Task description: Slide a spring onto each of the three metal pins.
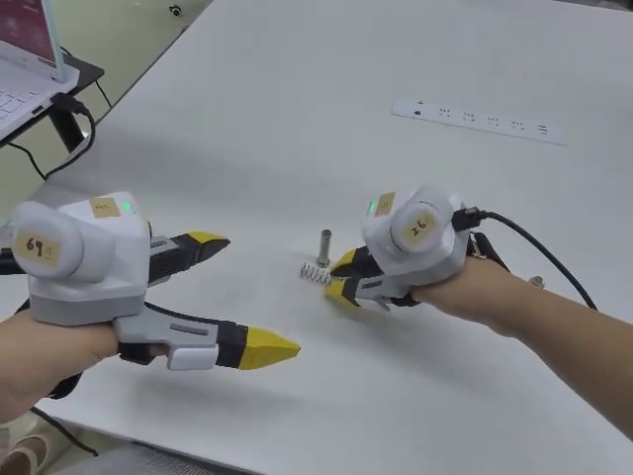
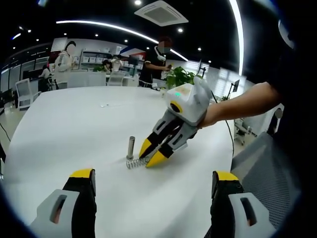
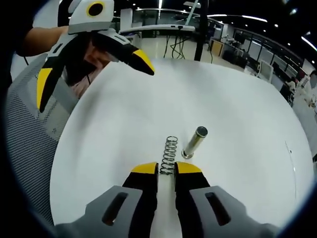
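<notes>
The left gripper (image 1: 247,293) hovers over the near-left part of the white table (image 1: 297,119), its jaws spread wide with nothing between them. Right of it, near the middle, a spring (image 1: 315,273) lies flat just beside a metal pin (image 1: 324,245) that stands upright. The right gripper (image 1: 341,279) has its yellow tips nearly together, pinching the spring's near end.

Bottom of view: left tongs (image 2: 154,176), jaws wide apart, yellow tips up. Right tongs (image 2: 151,154) come in from the right, held by a hand (image 2: 212,114), jaws nearly together, tips down at one end of the spring (image 2: 134,162), which lies flat on the white table (image 2: 59,129). Metal pin (image 2: 131,147) stands upright just behind the spring. Bkgd: people standing, a plant (image 2: 179,77).
</notes>
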